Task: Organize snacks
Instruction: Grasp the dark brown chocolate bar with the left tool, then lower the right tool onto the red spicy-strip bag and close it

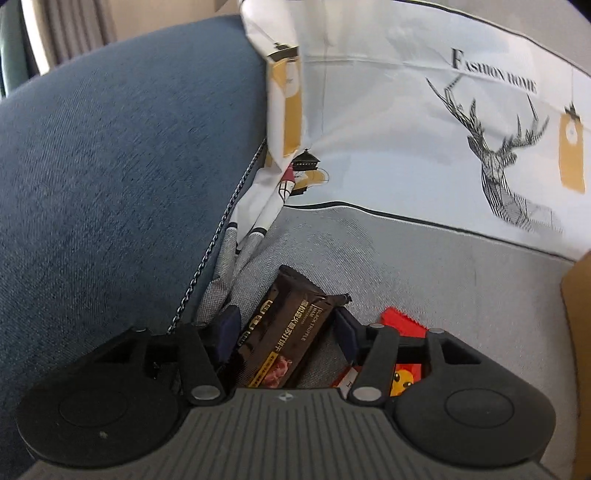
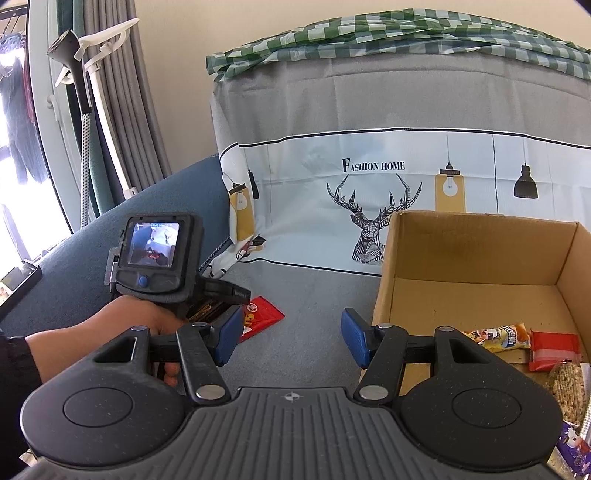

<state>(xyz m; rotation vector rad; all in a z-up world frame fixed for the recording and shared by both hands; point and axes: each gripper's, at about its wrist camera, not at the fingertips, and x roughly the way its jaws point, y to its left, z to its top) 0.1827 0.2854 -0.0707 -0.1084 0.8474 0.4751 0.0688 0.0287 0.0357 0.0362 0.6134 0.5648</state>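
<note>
Left wrist view: left gripper [image 1: 286,332] angled down over a grey-covered sofa seat [image 1: 424,280], jaws parted, a dark brown snack packet [image 1: 284,336] marked "Black Truffle" lying between the blue pads [image 1: 229,328]. Packet close against the left pad, clear of the right one; no visible squeeze, so not gripped. Just right of the gripper, a red snack packet [image 1: 402,325] flat on the seat, partly hidden under the right finger. Behind, a white drape [image 1: 406,129] printed with a deer head and "Fashion Home"; at left, a blue armrest [image 1: 110,166]. Corner of a cardboard box [image 1: 578,314] at the right edge.

Right wrist view: right gripper [image 2: 291,339] held above the seat, jaws apart, nothing between the pads. At left, a hand [image 2: 122,325] around the left gripper's handle, its small screen lit, tip down at the dark packet [image 2: 207,312], with the red packet [image 2: 260,317] just beside it on the seat. At right, the open cardboard box [image 2: 480,258] resting on the seat, holding a yellow snack bar [image 2: 502,336], a red wrapper [image 2: 554,349], a clear pack of grain-coloured snack [image 2: 567,387] and a purple packet [image 2: 572,448] near its front edge. Green checked cloth [image 2: 406,33] over the sofa back.
</note>
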